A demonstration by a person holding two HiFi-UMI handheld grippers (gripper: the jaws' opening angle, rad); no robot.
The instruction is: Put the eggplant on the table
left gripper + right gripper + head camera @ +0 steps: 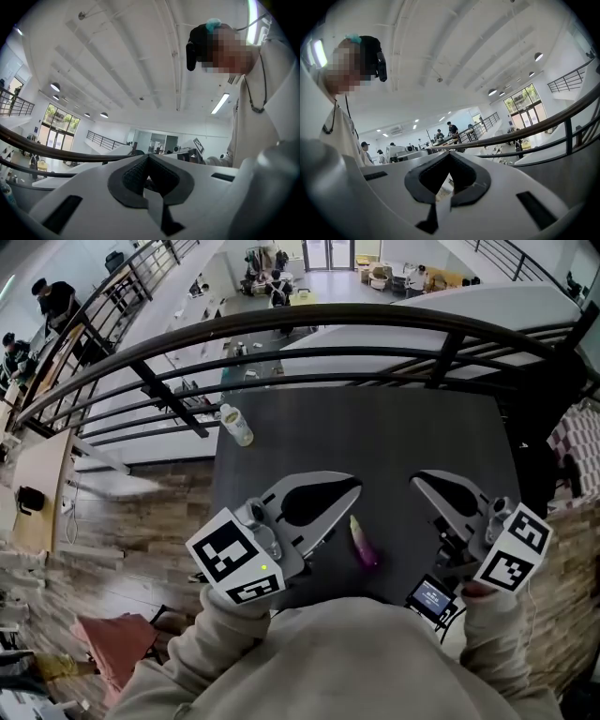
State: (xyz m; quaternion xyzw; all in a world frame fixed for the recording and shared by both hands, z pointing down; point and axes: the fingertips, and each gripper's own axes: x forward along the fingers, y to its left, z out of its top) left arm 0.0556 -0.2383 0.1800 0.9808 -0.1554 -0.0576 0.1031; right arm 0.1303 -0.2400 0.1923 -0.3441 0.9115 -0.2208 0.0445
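Observation:
A small purple eggplant (364,546) lies on the dark grey table (394,432) near its front edge, its pale stem end pointing away from me. My left gripper (354,486) hovers just to its left and my right gripper (417,480) to its right, both raised and pointing forward. Neither touches the eggplant. In the left gripper view the left gripper (148,155) has its tips together with nothing between them. The right gripper (449,153) looks the same in its own view. The eggplant shows in neither gripper view.
A pale bottle (236,425) stands at the table's far left corner. A dark metal railing (309,320) curves round the table's far side, with a lower floor beyond it. A small device with a lit screen (431,596) sits by my right hand.

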